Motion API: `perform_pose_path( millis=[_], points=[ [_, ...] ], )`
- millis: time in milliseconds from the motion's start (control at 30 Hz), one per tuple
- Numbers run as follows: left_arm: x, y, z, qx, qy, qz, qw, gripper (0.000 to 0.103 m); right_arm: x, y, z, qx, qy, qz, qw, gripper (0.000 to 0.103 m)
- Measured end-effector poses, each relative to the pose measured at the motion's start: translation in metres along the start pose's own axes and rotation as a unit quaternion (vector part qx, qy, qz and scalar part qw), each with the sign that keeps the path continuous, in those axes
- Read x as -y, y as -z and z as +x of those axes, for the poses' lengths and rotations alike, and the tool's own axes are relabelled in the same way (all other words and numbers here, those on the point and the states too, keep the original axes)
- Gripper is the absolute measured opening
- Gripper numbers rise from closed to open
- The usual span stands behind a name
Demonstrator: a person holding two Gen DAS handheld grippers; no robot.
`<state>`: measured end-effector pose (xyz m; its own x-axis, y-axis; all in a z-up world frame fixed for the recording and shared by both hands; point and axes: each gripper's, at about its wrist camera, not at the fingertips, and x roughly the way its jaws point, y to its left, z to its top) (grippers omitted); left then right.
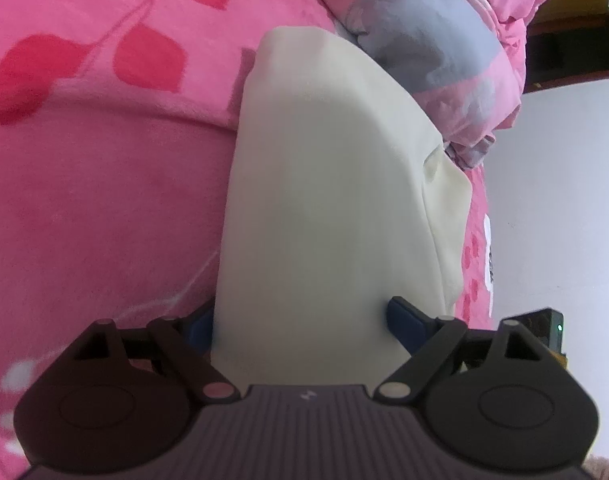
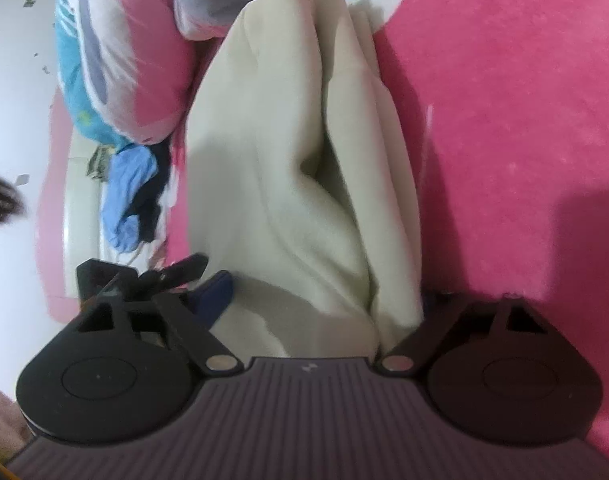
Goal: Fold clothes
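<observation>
A cream garment (image 1: 324,160) lies folded into a long narrow strip on the pink bed cover (image 1: 104,200). My left gripper (image 1: 302,324) straddles its near end with the jaws wide. The cloth fills the gap and hides part of the left blue pad (image 1: 200,328). I see no pinch in the fabric. In the right wrist view the same garment (image 2: 284,160) shows several lengthwise folds. My right gripper (image 2: 320,300) stands wide over its near end. One blue pad (image 2: 214,292) sits just beside the cloth edge, and cloth hides the other finger.
A bunched pink and grey quilt (image 1: 424,40) lies against the far end of the garment. Blue and dark clothes (image 2: 128,192) are heaped at the bed's edge beside a pale floor (image 1: 564,200). Plain pink cover (image 2: 504,120) stretches on the other side.
</observation>
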<state>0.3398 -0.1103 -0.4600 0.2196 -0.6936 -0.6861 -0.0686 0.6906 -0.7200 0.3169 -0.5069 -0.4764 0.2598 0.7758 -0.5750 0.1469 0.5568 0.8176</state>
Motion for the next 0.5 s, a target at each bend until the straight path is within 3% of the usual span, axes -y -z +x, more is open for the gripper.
perform_pose_path(
  millis=[133,200,500],
  points=[
    [0.006,0.002,-0.003,-0.007,0.001,0.011,0.9999,0.088,-0.014,0.002,0.005,0.027,0.015,-0.005,1.000,0.044],
    [0.011,0.005,-0.006,-0.010,0.004,0.016,0.9998,0.087,-0.026,0.013,0.000,0.051,0.027,-0.019,0.998,0.036],
    [0.051,0.050,0.003,-0.064,0.031,0.052,0.9962,0.086,-0.027,0.079,-0.046,0.137,0.071,-0.005,0.988,0.030]
  ],
)
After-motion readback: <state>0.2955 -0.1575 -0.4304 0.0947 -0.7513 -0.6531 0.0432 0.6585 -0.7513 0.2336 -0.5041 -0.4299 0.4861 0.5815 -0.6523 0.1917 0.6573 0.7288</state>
